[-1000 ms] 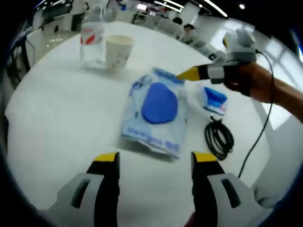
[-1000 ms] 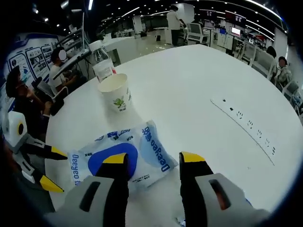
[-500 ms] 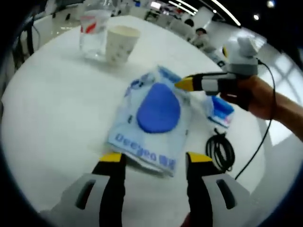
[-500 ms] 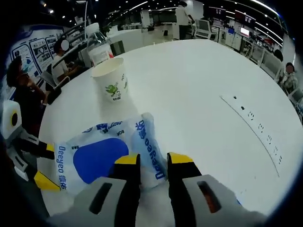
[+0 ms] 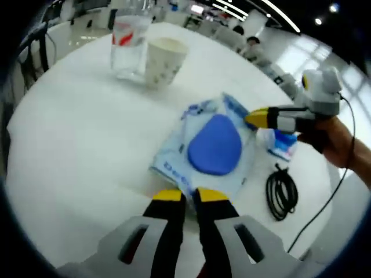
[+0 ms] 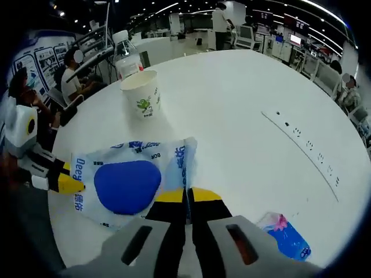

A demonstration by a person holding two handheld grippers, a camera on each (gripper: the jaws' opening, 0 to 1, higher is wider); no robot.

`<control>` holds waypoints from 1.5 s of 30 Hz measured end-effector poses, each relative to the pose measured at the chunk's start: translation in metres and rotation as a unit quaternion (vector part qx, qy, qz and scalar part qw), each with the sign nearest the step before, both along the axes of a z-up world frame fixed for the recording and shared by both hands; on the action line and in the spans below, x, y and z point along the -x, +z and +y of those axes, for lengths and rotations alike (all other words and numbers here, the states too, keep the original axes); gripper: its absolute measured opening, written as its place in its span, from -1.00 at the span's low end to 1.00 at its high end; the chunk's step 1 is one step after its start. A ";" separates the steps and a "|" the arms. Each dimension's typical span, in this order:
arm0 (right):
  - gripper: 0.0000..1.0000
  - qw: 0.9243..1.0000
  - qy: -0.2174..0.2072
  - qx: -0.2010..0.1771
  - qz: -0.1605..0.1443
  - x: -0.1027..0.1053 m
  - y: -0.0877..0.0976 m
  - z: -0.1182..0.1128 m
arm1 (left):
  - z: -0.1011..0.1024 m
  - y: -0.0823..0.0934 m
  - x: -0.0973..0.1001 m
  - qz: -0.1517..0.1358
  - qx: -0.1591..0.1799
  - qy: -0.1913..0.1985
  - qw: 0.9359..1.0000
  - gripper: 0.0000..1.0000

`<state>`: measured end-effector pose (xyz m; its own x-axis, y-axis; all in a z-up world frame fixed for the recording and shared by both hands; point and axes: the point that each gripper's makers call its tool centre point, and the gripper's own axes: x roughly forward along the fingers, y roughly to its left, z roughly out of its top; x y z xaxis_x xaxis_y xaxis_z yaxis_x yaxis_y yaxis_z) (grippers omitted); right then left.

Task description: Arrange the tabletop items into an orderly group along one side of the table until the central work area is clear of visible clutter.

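Note:
A pale blue wipes pack (image 5: 214, 152) with a dark blue lid lies flat on the round white table (image 5: 75, 133). My left gripper (image 5: 189, 196) is shut on the pack's near edge. My right gripper (image 5: 262, 117) comes in from the right and pinches the opposite edge. In the right gripper view the right gripper (image 6: 186, 194) is shut on a side seam of the wipes pack (image 6: 127, 182), and the left gripper (image 6: 68, 184) holds the far side. A paper cup (image 5: 165, 61) and a water bottle (image 5: 128, 43) stand together beyond the pack.
A small blue tissue packet (image 5: 283, 143) and a coiled black cable (image 5: 282, 194) lie near the right hand. A recessed socket strip (image 6: 301, 145) runs across the table. The paper cup (image 6: 144, 94) and bottle (image 6: 127, 58) stand near the table's edge; people sit beyond it.
Both grippers have gone from open to shut, each on an opposite edge of the wipes pack. The left one came forward up to the pack.

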<state>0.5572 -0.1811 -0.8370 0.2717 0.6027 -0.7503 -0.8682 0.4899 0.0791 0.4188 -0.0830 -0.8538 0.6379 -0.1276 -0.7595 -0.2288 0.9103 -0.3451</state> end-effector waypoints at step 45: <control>-0.96 0.996 -0.085 -0.032 -0.018 0.021 0.025 -0.055 | 0.030 0.047 -0.101 -0.065 -0.075 -0.097 0.990 -0.99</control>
<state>0.5362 -0.2356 -0.8117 0.4002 0.5916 -0.6998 -0.7760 0.6250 0.0845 0.5199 -0.0528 -0.8066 0.7060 -0.1505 -0.6920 -0.0062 0.9758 -0.2185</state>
